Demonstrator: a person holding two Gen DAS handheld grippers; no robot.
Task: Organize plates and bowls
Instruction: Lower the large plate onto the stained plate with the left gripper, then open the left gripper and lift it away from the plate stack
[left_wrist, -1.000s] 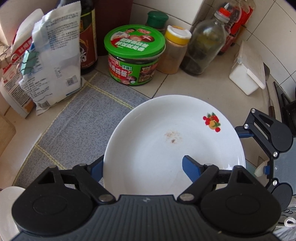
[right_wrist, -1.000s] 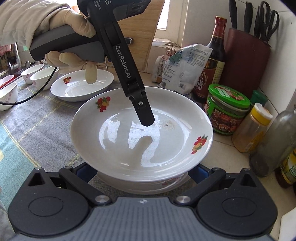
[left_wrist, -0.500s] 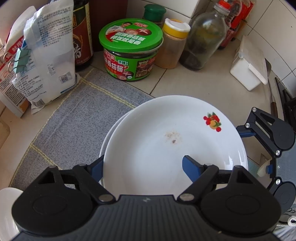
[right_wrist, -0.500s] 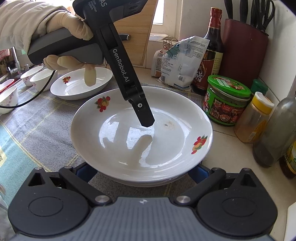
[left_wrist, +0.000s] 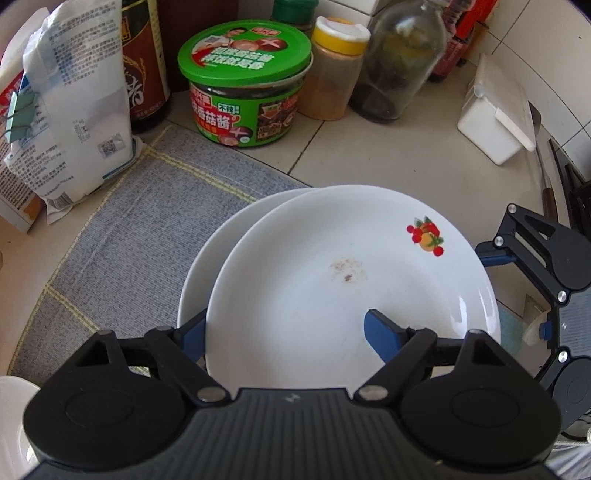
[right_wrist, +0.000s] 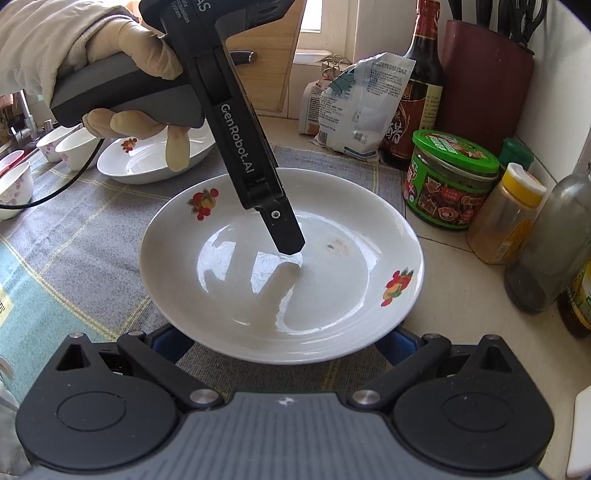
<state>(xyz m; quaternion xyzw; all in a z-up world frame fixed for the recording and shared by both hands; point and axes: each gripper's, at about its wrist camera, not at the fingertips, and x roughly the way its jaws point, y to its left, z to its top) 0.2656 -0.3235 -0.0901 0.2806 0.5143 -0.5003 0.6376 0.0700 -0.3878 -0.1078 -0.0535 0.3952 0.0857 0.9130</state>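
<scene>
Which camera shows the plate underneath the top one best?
Left wrist view: the lower plate shows as a white crescent sticking out left of the top plate. In the right wrist view the top plate hides it completely.

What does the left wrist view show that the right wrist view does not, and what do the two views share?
Only the left wrist view shows a second plate peeking out beneath the held one, and a white lidded box near the wall.

Only the right wrist view shows the gloved hand, another plate farther back, small bowls and the knife block.

Both show the top plate gripped at its rim by the left gripper, the green-lidded jar, the yellow-capped bottle and the grey cloth.
</scene>
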